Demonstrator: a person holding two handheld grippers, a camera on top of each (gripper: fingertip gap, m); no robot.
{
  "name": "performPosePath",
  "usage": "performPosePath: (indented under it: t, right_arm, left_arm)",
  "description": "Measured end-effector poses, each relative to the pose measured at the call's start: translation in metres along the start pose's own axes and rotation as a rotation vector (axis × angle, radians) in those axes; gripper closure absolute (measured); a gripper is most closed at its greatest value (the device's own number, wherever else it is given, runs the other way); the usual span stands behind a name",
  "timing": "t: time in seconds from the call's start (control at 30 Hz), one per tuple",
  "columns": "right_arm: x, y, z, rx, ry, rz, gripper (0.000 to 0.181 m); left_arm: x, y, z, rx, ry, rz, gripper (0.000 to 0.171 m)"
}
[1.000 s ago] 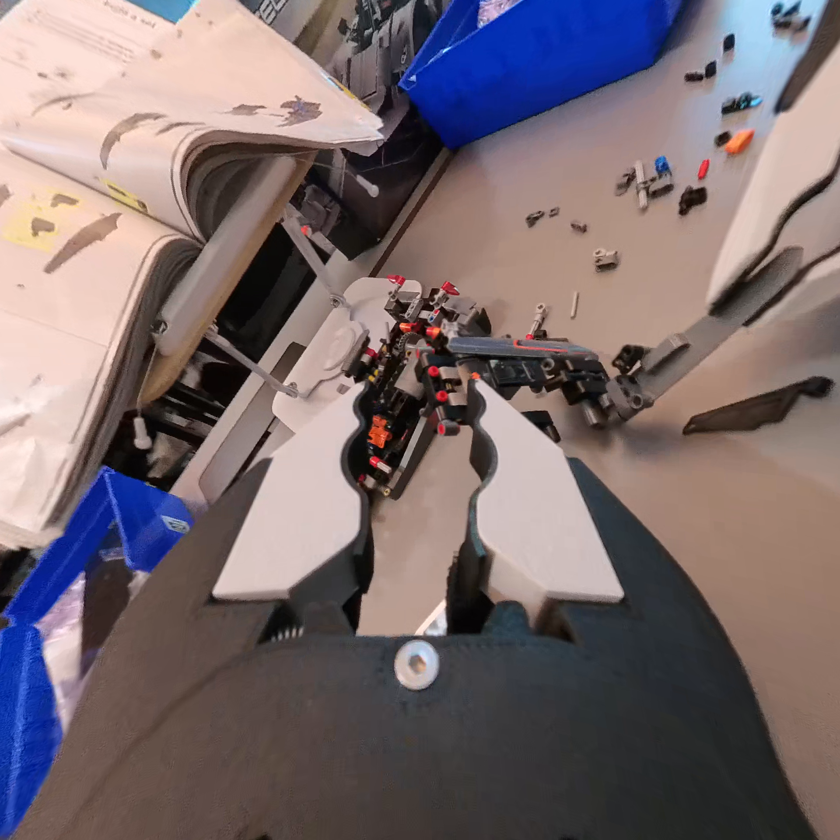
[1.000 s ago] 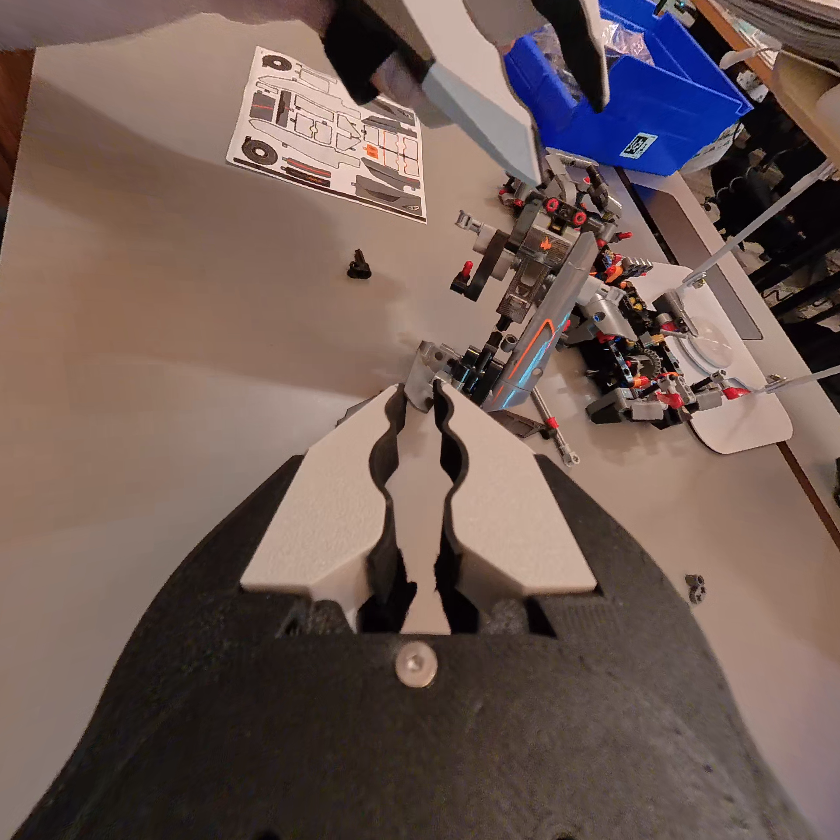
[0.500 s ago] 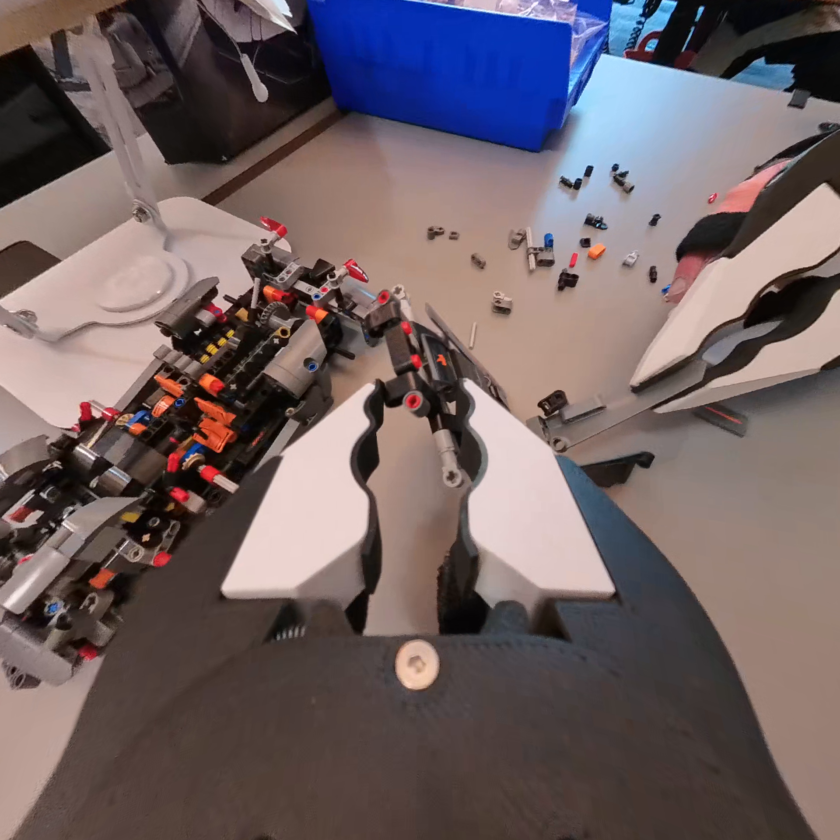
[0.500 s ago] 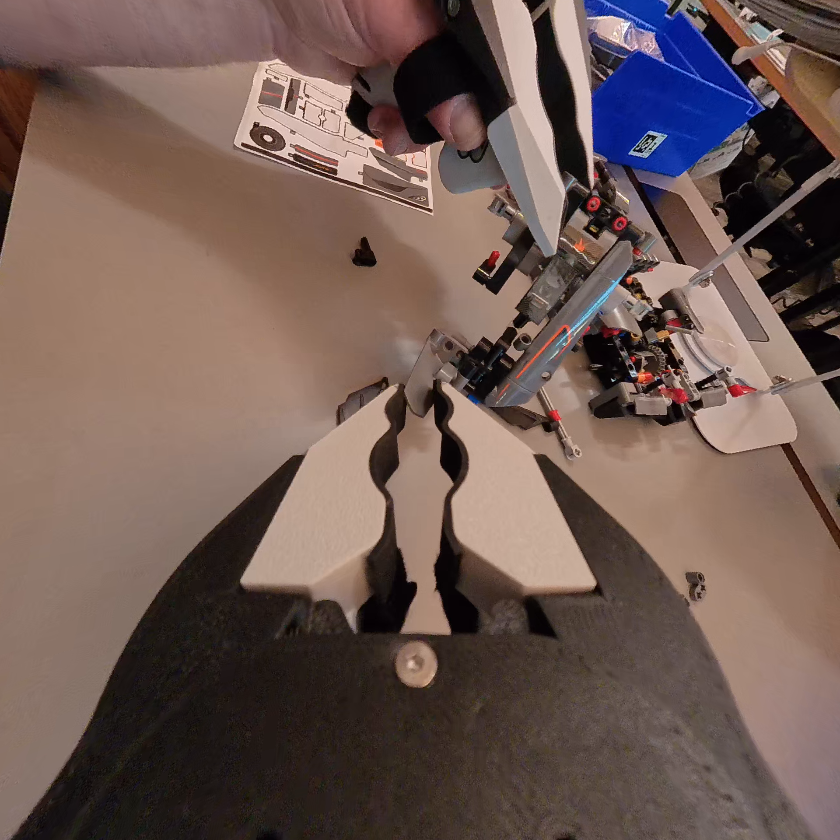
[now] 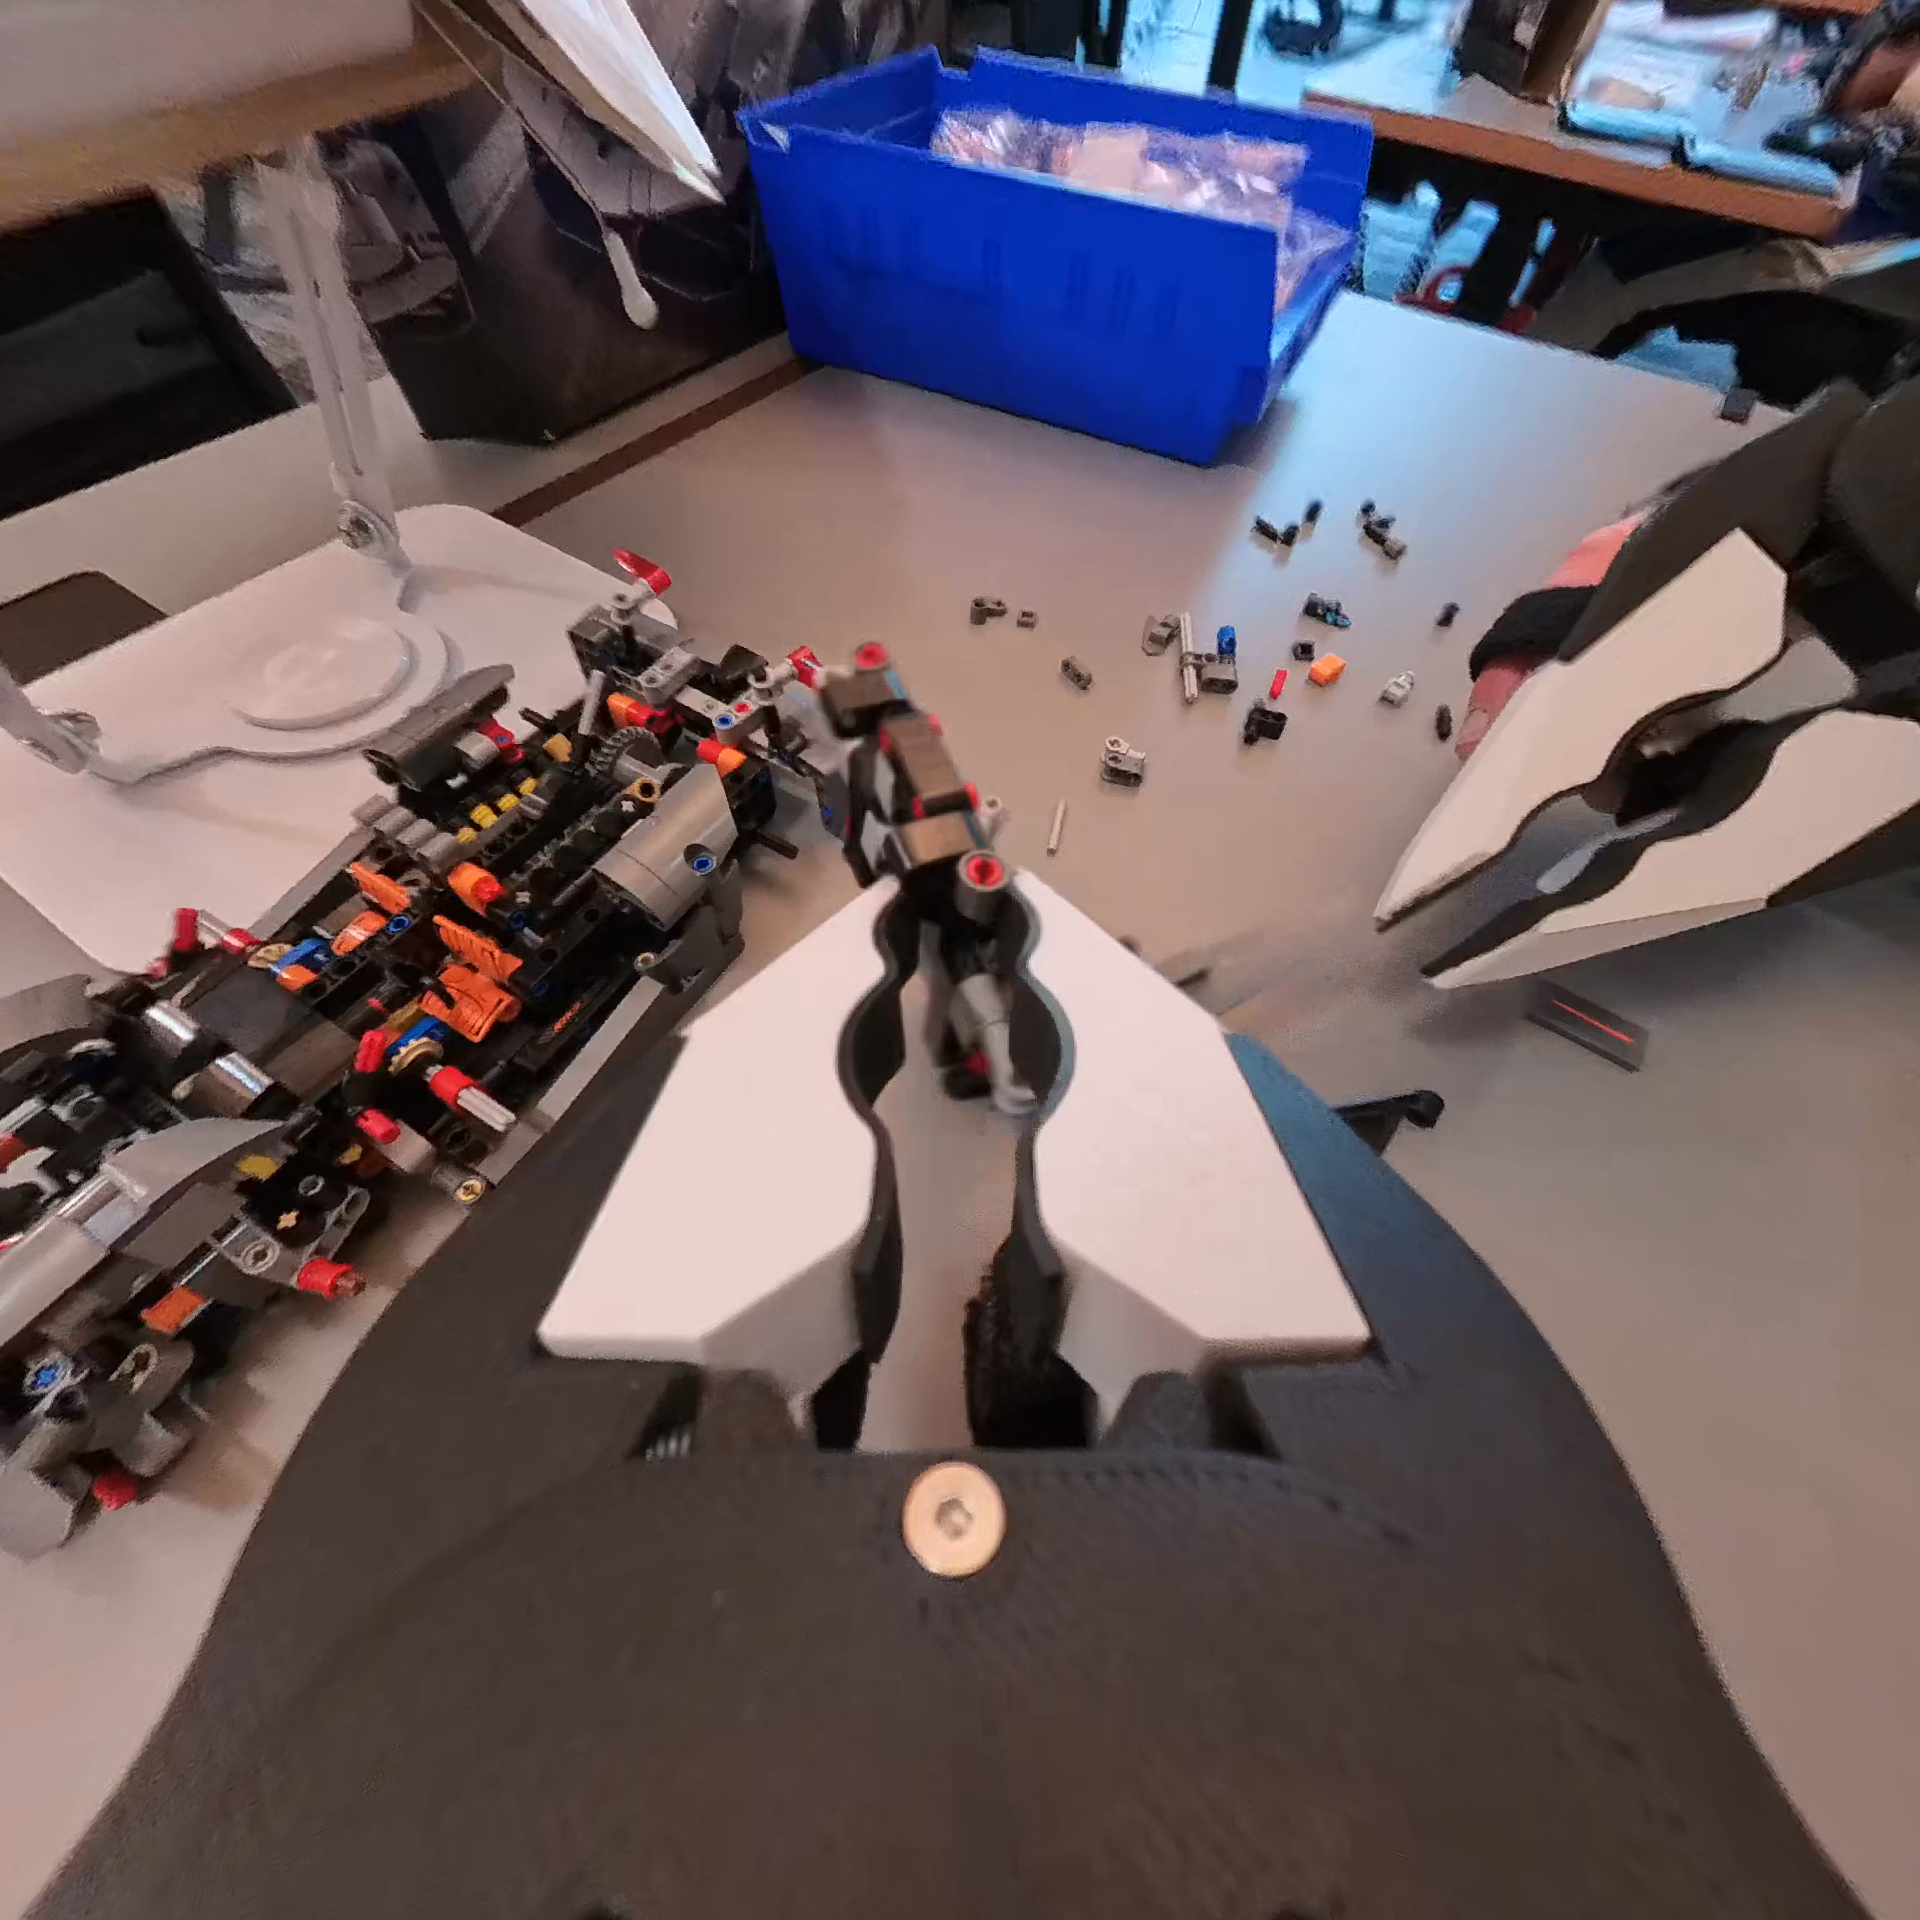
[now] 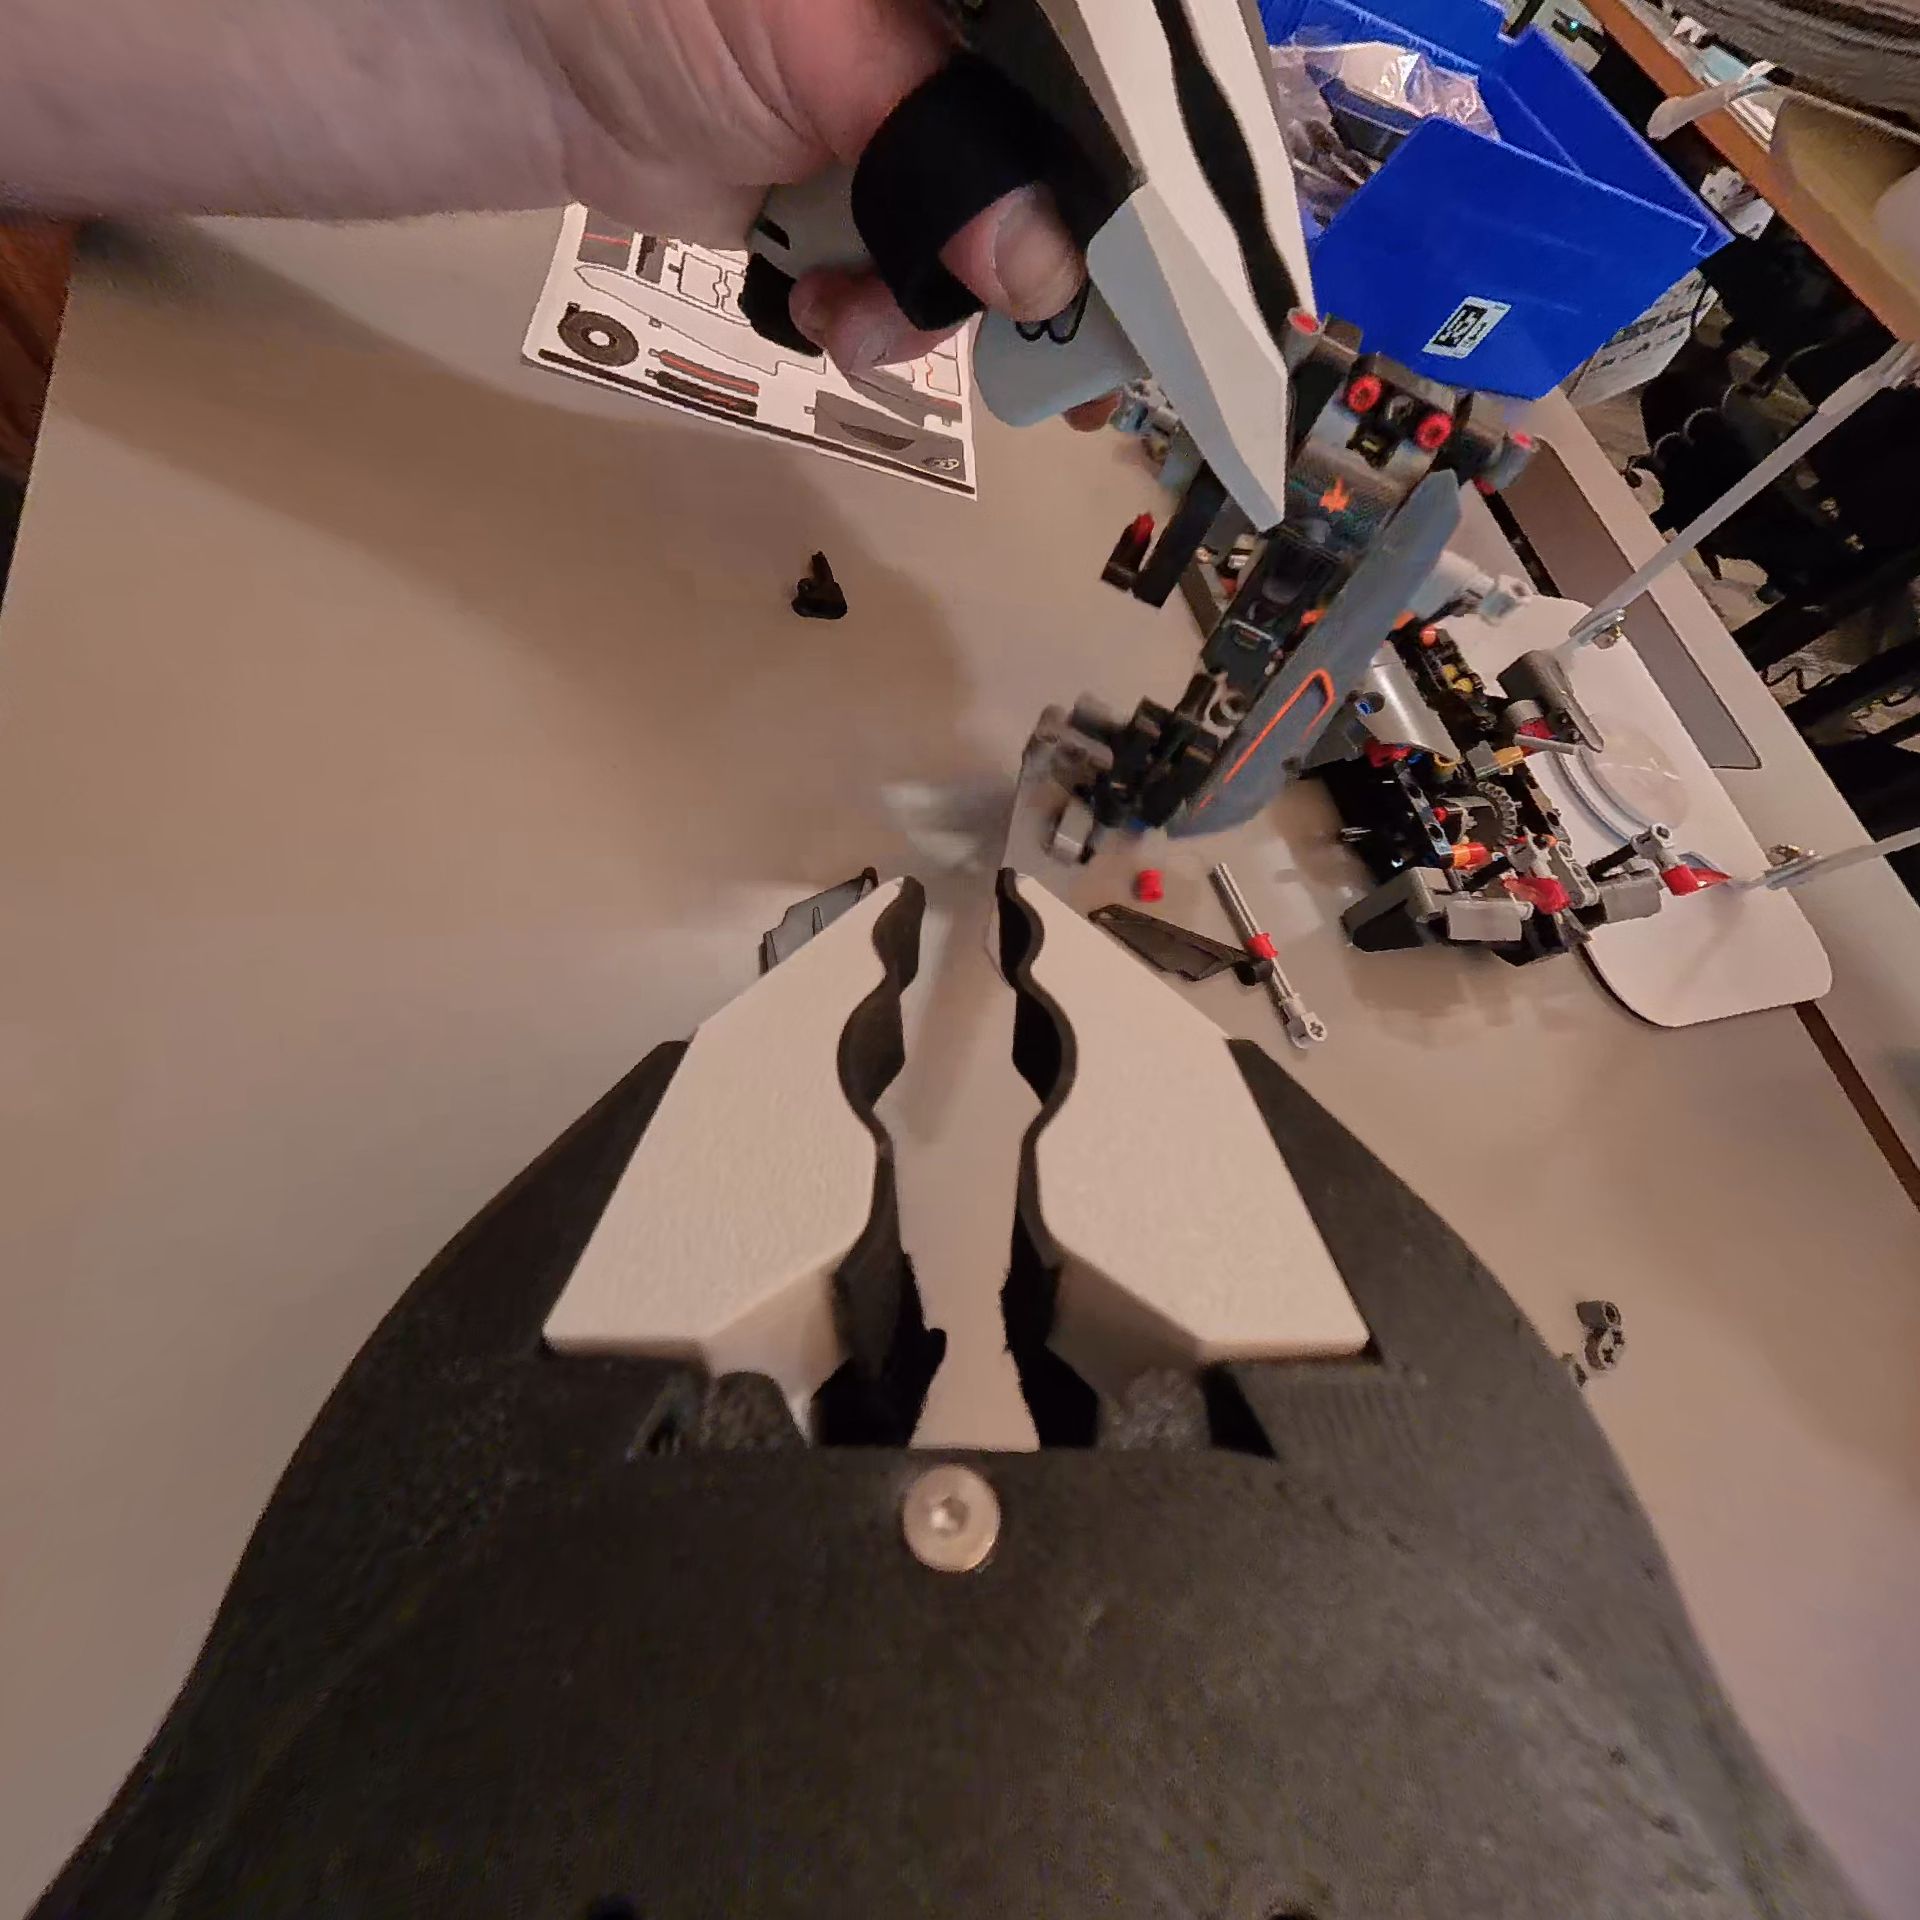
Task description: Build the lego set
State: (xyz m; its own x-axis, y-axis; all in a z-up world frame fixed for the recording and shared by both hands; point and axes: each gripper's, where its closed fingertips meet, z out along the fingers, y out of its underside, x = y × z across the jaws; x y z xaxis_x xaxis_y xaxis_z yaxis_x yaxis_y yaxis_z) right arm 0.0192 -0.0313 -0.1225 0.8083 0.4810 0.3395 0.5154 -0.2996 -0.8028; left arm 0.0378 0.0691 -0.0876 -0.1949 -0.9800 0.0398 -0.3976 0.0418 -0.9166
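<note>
My left gripper (image 5: 951,894) is shut on a black and grey sub-assembly (image 5: 914,769) with red pins and holds it upright beside the long car chassis (image 5: 416,935). In the right wrist view the left gripper (image 6: 1262,488), held by a hand, pinches the top of this sub-assembly (image 6: 1299,675), which carries a dark panel with an orange stripe. Its lower end hangs just above the table. My right gripper (image 6: 956,888) is open by a narrow gap and empty, just short of that lower end. It also shows in the left wrist view (image 5: 1434,945).
Near my right gripper lie a red pin (image 6: 1146,883), a grey axle (image 6: 1262,956), a black panel (image 6: 1164,940) and a sticker sheet (image 6: 758,353). Loose small parts (image 5: 1247,665) lie before a blue bin (image 5: 1039,260). A white stand base (image 5: 260,675) sits beside the chassis. Some 11 centimetres of space lies between my two pairs of fingers.
My left gripper swung round and tilted the sub-assembly upright. Its grey end came out of my right gripper, which opened slightly and now holds nothing.
</note>
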Motion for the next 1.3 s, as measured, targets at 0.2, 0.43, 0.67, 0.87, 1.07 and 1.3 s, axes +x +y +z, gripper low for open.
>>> performPosePath:
  t: [0.2,0.43,0.67,0.87,1.07,1.3]
  right_arm:
    - [0.004,-0.001,-0.004,0.003,0.012,0.017,0.164]
    - [0.015,-0.008,-0.012,0.029,0.035,0.085,0.159]
    - [0.032,-0.021,-0.013,0.052,0.071,0.277,0.139]
    - [0.045,-0.023,0.008,0.075,0.091,0.434,0.124]
    - [0.052,-0.023,0.028,0.054,0.059,0.406,0.125]
    - [0.044,-0.016,0.045,-0.051,-0.026,0.317,0.163]
  left_arm:
    - [-0.003,-0.004,-0.005,0.025,-0.024,-0.002,0.16]
    - [-0.012,-0.01,-0.016,0.054,-0.118,0.011,0.16]
    - [-0.023,-0.026,-0.034,0.1,-0.297,0.047,0.161]
    - [-0.02,-0.041,-0.044,0.15,-0.401,0.107,0.161]
    - [-0.007,-0.05,-0.044,0.176,-0.398,0.139,0.161]
    - [0.005,-0.052,-0.037,0.17,-0.37,0.15,0.16]
